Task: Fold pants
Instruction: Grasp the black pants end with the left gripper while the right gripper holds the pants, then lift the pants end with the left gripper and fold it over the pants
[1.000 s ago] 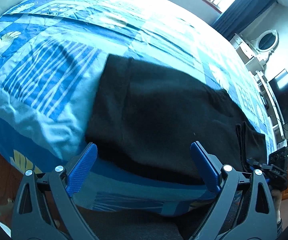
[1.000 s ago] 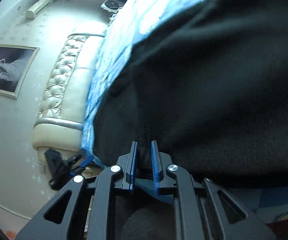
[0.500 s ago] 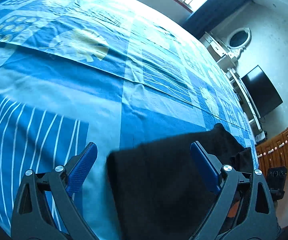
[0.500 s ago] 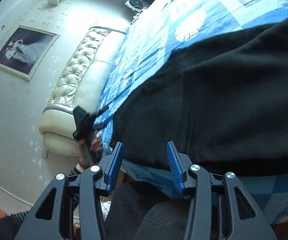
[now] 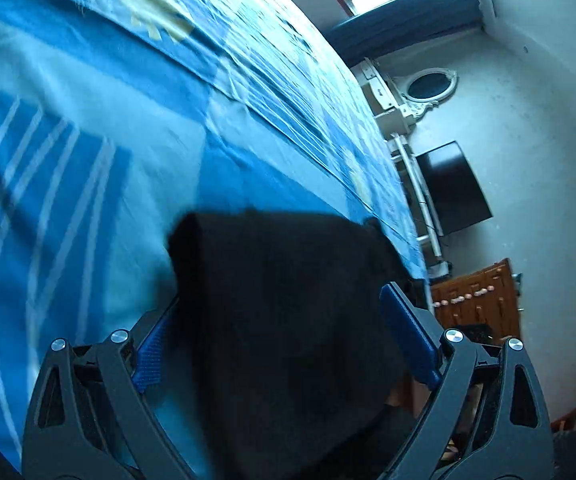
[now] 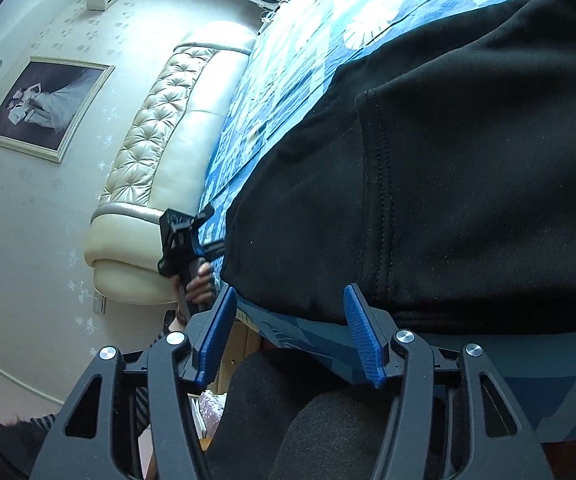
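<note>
On the blue patterned bedspread [image 5: 88, 128] lie the black pants [image 6: 468, 200], folded into a thick stack near the bed's edge, with a stitched seam running down the top layer in the right wrist view. The right gripper [image 6: 292, 332] hovers at that near edge with its blue pads spread apart and no cloth between them; a second ago the same pads were nearly closed on a pinch of the black fabric, so its jaws have just been opening and the fold now lies free on the bed. The left gripper [image 5: 284, 344] stands with its jaws wide, and the end of the pants [image 5: 280, 320] fills the space between them; the fabric overlaps the inner face of the left pad [image 5: 154, 354], yet whether either pad presses on it cannot be told. A second ago the pants lay well ahead of this gripper, and half a second ago only their edge reached between the fingers. From the right wrist view, the person's hand [image 6: 200, 284] grips the left tool's handle beside the corner of the pants, in front of the cream tufted headboard [image 6: 156, 152]. A dark screen [image 5: 452, 188] hangs on the far wall.
</note>
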Demonstrator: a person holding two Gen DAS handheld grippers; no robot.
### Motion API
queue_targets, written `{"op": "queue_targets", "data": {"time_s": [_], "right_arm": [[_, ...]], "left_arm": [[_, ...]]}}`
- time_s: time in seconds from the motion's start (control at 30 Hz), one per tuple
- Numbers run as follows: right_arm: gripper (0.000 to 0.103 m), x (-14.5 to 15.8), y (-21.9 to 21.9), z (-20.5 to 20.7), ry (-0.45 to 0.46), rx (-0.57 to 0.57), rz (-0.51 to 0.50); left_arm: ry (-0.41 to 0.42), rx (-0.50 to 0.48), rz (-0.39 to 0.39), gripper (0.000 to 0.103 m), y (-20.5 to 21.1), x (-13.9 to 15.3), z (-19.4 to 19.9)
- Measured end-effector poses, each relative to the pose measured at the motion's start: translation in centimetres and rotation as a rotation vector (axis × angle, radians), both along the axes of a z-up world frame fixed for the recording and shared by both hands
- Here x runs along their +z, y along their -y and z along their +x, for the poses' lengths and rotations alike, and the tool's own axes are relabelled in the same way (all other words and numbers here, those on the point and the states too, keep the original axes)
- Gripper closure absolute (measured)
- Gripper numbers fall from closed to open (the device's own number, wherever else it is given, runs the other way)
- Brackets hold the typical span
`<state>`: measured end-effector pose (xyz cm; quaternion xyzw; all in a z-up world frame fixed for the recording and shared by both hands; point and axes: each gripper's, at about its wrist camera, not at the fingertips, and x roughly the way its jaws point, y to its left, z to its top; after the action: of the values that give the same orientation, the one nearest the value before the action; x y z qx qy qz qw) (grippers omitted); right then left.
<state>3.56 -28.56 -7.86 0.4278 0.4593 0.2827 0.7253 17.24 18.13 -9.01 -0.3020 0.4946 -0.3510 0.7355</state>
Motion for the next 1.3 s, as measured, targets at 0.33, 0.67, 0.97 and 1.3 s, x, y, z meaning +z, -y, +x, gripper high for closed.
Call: {"op": "queue_targets", "data": {"time_s": [0.33, 0.67, 0.97, 1.3], "right_arm": [[0.022, 0.9, -0.6, -0.4, 0.023, -0.041, -0.018], [0.016, 1.8, -1.2, -1.3, 0.011, -0.074, -0.131], [0.016, 1.9, 0.5, -2.2, -0.027, -0.148, -0.162], [0.016, 3.3, 3.4, -3.9, -0.001, -0.247, -0.240]], "left_arm": [[-0.077, 0.053, 0.104, 0.056, 2.1, -0.7, -2.5], [-0.091, 0.099, 0.169, 0.089, 3.3, 1.3, -2.8], [-0.044, 0.119, 0.231, 0.090, 5.3, 6.7, -3.6], [0.062, 0.057, 0.338, 0.091, 13.2, 13.0, -5.0]]}}
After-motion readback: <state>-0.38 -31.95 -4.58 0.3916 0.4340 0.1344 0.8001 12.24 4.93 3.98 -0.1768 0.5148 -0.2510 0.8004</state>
